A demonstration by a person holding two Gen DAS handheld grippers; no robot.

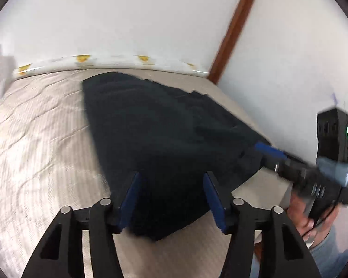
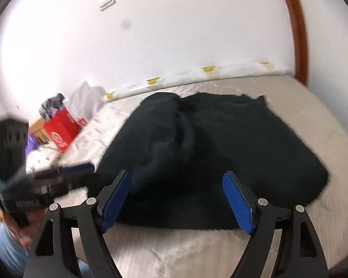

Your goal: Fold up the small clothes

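Note:
A dark navy garment (image 1: 164, 134) lies spread on a beige ribbed bed cover (image 1: 39, 143). My left gripper (image 1: 171, 178) is open above the garment's near corner, holding nothing. My right gripper (image 2: 178, 178) is open over the garment (image 2: 220, 143) near its front edge, with a bunched fold running up the cloth's left half. Each gripper shows in the other's view: the right one (image 1: 270, 150) at the garment's right edge, the left one (image 2: 81, 168) at its left edge. Both views are blurred by motion.
A white wall (image 1: 127, 18) stands behind the bed, with a brown wooden door frame (image 1: 232, 30) at the right. A red bag (image 2: 62, 129) and loose items sit at the bed's far left. A white patterned bolster (image 2: 197, 74) lines the wall.

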